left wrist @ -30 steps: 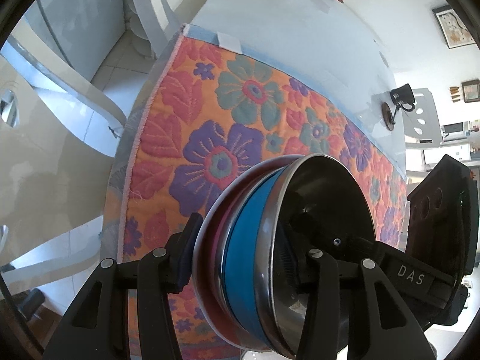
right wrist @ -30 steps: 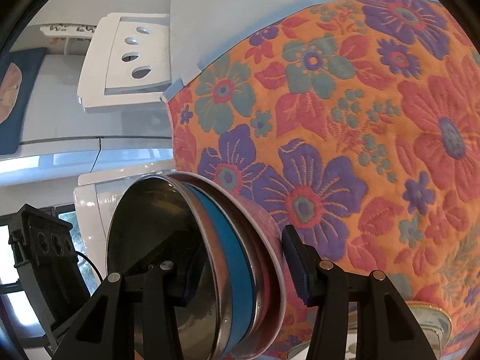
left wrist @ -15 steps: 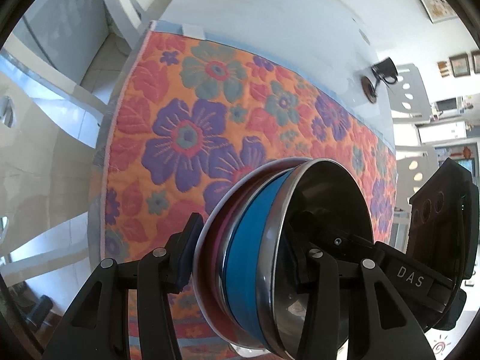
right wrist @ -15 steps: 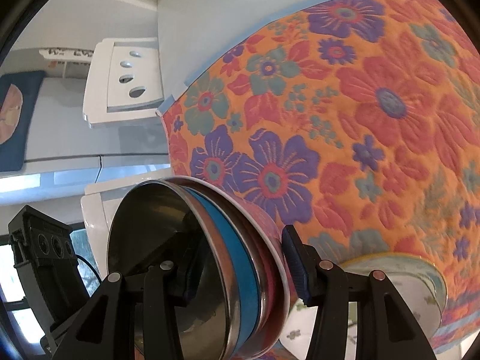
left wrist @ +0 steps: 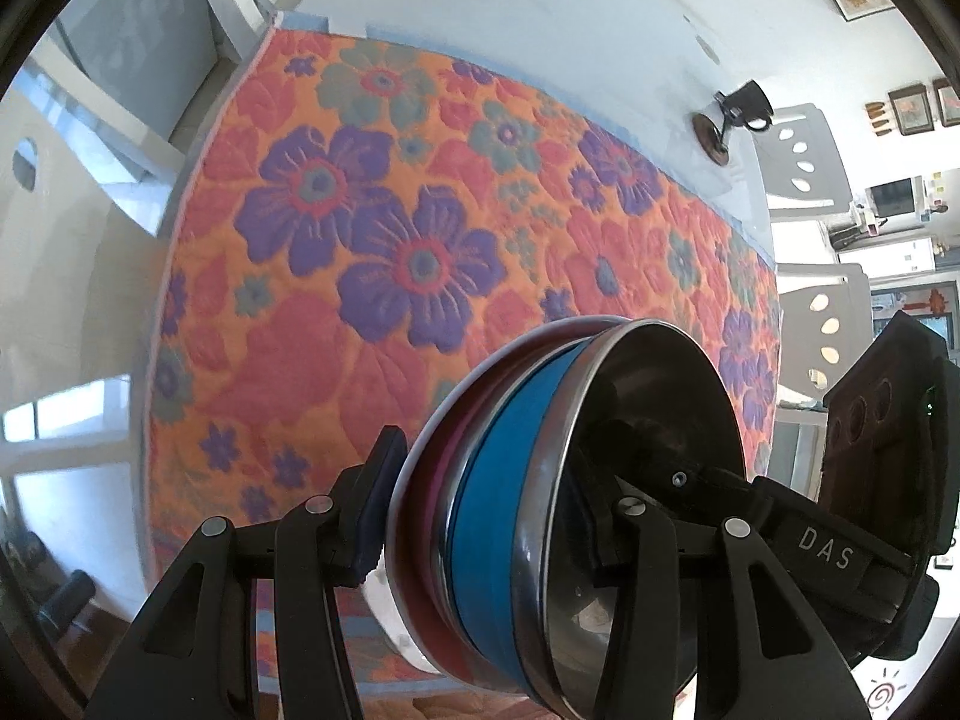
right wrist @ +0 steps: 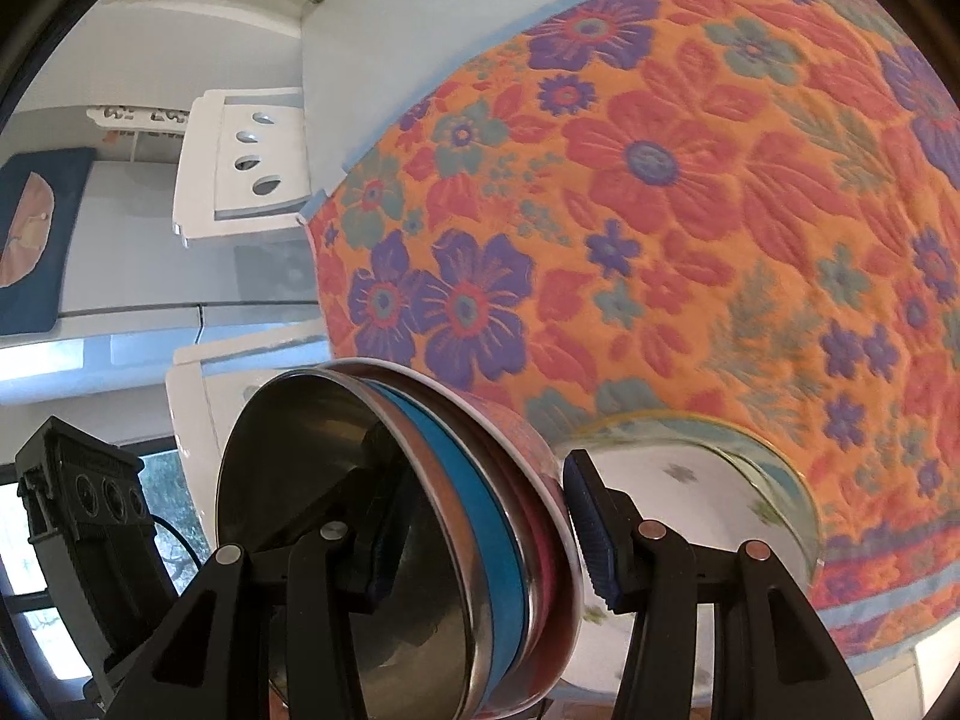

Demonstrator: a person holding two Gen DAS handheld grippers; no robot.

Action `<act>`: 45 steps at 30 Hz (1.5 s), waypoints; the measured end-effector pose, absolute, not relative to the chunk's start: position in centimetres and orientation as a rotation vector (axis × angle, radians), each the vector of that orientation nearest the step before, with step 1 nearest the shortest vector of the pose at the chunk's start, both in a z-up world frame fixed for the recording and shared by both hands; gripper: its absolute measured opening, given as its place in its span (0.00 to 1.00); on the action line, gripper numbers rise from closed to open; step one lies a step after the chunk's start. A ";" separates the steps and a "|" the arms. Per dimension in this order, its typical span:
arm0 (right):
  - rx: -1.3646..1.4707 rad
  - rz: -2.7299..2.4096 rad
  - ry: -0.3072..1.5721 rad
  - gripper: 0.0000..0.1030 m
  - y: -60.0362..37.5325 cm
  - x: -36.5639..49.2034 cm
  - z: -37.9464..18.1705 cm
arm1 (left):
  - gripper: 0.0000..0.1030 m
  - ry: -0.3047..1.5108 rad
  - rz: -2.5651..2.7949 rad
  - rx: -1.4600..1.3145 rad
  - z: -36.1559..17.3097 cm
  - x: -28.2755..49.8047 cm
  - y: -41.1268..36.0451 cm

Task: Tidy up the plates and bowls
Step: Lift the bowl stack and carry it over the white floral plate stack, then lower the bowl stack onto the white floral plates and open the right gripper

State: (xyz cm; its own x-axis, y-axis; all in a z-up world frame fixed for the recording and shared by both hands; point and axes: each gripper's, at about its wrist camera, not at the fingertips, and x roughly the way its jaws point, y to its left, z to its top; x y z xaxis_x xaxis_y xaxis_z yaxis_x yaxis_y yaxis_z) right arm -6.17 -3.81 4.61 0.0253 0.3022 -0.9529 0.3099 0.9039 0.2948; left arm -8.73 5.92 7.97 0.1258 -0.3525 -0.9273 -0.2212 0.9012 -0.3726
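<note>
A nested stack of bowls [left wrist: 510,510], with a steel bowl on the inside, a blue one and a pink-and-white one outside, hangs tilted above the floral cloth [left wrist: 372,240]. My left gripper [left wrist: 498,516] is shut on its rim from one side. My right gripper [right wrist: 480,534] is shut on the same stack [right wrist: 498,516] from the opposite side. A white plate [right wrist: 708,492] with small flowers and a pale blue-yellow rim lies on the cloth just under and beyond the stack in the right wrist view.
The cloth [right wrist: 690,180] covers part of a pale table [left wrist: 540,18]. A small dark clamp-like object [left wrist: 738,114] stands on the bare table far off. White chairs [right wrist: 246,156] stand around the table.
Both grippers have carried the bowl stack towards the near side of the cloth. The white plate has come into the right wrist view beneath the stack.
</note>
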 end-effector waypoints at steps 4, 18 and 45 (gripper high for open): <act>0.483 -0.015 1.580 0.48 -5.7 -8.0 5.0 | 0.43 1.471 -0.095 -0.491 7.5 -10.2 4.2; 0.478 -0.036 1.644 0.48 -8.8 -12.6 2.9 | 0.43 1.494 -0.091 -0.506 4.5 -14.3 1.8; 0.403 -0.005 1.608 0.48 -8.5 -11.1 2.2 | 0.43 1.410 -0.123 -0.410 5.1 -13.4 2.5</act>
State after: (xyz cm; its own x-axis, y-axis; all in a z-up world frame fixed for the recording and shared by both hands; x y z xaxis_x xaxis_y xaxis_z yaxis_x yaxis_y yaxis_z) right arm -11.10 -8.50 2.25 -0.0224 0.2533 -0.9671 0.2591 0.9358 0.2391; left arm -13.41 2.45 5.11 0.1673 -0.3232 -0.9314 -0.1570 0.9239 -0.3489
